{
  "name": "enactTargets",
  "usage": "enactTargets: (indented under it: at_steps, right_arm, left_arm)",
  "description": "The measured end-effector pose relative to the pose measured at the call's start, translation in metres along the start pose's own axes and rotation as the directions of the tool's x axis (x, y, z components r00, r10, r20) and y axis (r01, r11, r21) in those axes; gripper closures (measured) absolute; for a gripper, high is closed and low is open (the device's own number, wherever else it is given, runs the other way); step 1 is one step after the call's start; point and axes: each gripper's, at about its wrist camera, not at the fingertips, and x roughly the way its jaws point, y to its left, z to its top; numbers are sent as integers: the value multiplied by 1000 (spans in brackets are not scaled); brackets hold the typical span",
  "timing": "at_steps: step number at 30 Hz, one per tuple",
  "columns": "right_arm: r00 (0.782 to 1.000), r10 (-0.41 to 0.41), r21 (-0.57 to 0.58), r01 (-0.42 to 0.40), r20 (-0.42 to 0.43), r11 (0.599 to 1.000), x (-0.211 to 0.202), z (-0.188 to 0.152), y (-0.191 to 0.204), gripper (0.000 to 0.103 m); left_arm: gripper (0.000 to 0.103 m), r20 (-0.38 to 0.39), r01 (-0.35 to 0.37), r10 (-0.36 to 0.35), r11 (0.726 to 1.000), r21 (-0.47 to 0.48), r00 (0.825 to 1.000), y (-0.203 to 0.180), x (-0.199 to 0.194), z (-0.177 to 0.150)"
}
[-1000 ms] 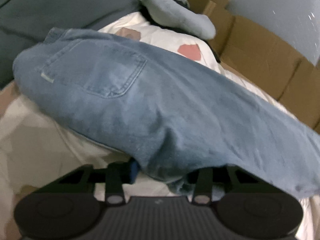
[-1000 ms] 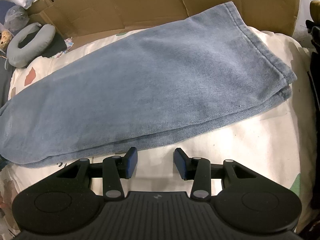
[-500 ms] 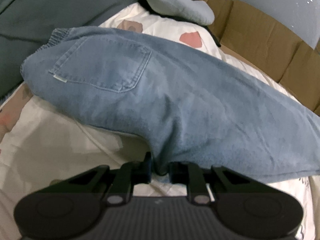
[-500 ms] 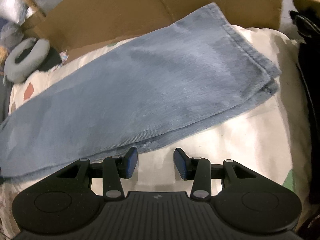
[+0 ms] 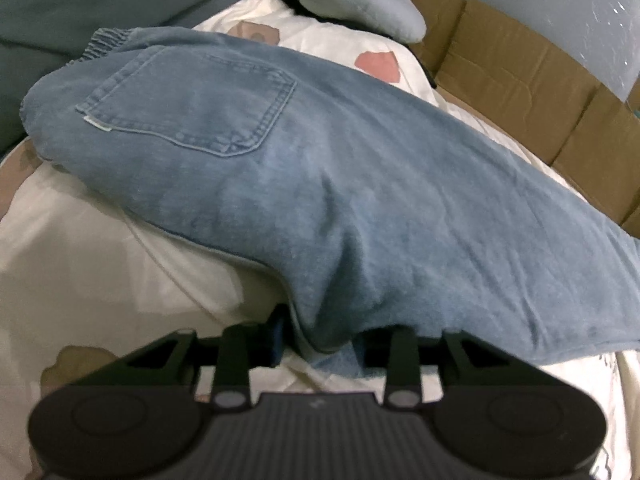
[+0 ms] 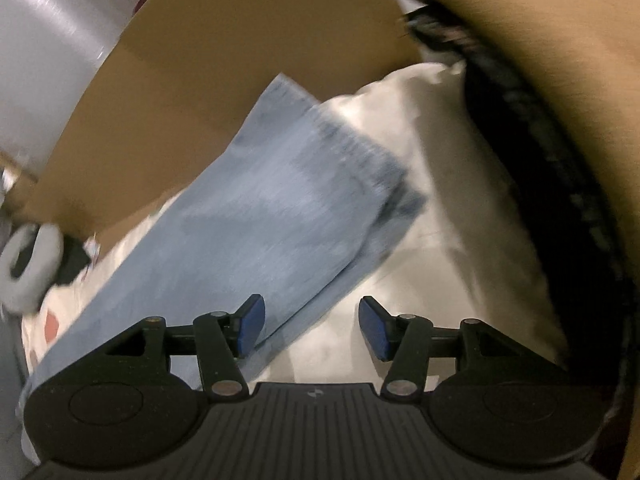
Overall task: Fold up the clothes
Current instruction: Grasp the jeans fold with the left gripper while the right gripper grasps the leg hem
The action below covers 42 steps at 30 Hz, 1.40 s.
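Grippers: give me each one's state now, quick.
Left gripper: jaws opening, a fold of the jeans between them.
Right gripper: jaws opening, holding nothing.

The blue denim jeans (image 5: pixel 360 184) hide the left gripper's fingers (image 5: pixel 276 340); the right wrist view is blurred by motion.

The faded blue denim jeans (image 5: pixel 360 184) looked soft and matt, with raised stitching round a back pocket. Beneath the fingers lay a smooth, matt cream cotton sheet (image 5: pixel 100 256). Beyond the fingertips stood dull, flat brown cardboard panels (image 5: pixel 520 80). Each matt black plastic gripper (image 6: pixel 310 326) carried smooth blue pads (image 6: pixel 250 326) and a ribbed body.
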Motion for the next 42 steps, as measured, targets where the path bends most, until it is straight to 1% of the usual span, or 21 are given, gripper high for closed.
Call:
enactTargets:
  at_steps: [3,6,10,12,14,17,18,19,20,22,23,24,27,29,30,32,35,39,40,42]
  right_arm:
    - [999,-28,34,27,37,999,0,4,-9,44]
    - [998,-30,66,26,58,997,-1,10,-12,45]
    - [996,-6,63,0,86,998,-6,20,-8,48]
    - [996,-5,76,-2,92,997,-6,25,-9,48]
    - [995,-24,86,16,92,996,-2,28,-11,50]
    - [995,-51,100,42,89,994,4,33,-13,63]
    - [995,-50,105,41,88,994,6,34,-13,65]
    - [995,-50,110,40,88,993,9,35,-14,65]
    - [995,-52,116,41,89,992,11,36,-15,66]
    - [995,-55,135,43,86,990,14,39,-17,79]
    - [995,-56,140,44,84,989,15,40,-17,93]
    - [995,-55,142,43,85,989,15,40,-17,100]
    - [995,-43,143,29,94,989,13,40,-15,102]
    - [994,-29,141,14,103,990,9,40,-15,102]
    - [994,-28,146,12,103,989,9,40,-15,102]
    - [994,-26,154,10,101,988,8,39,-16,102]
    - [995,-46,158,32,85,987,13,37,-16,102]
    - [995,-71,162,59,66,985,21,36,-17,101]
    - [995,-76,162,65,62,985,23,36,-17,101]
    - [995,-76,165,64,68,984,23,37,-15,101]
  left_arm:
    - [67,0,4,-4,1000,4,1000,0,-1,1]
    - [66,3,3,-3,1000,7,1000,0,-1,1]
    - [65,-3,21,-21,998,-53,1000,9,-2,1]
    - [61,-1,20,-20,998,-63,1000,10,-2,2]
    - [57,5,10,-9,998,-57,1000,9,-3,3]
    - [55,12,-1,2,998,-64,1000,8,-4,4]
    - [55,12,-6,7,998,-64,1000,7,-5,4]
    - [54,11,-14,15,998,-59,1000,6,-5,4]
    - [51,7,-26,26,998,-51,1000,5,-5,4]
    - [49,0,-35,35,998,-47,999,6,-6,4]
    - [49,0,-28,28,998,-59,1000,9,-7,4]
    - [51,7,-14,14,996,-87,1000,13,-9,4]
    - [55,43,22,-16,990,-140,999,20,-16,5]
    - [64,51,41,-33,986,-164,998,22,-18,5]
    - [66,50,45,-36,983,-178,998,23,-18,5]
    - [68,49,46,-37,977,-209,998,25,-16,3]
    - [69,38,47,-38,967,-252,999,29,-14,-2]
    - [70,22,63,-59,943,-327,998,37,-6,-4]
    - [70,20,65,-62,939,-339,998,38,-5,-5]
    - [70,21,61,-58,940,-337,998,36,-5,-4]
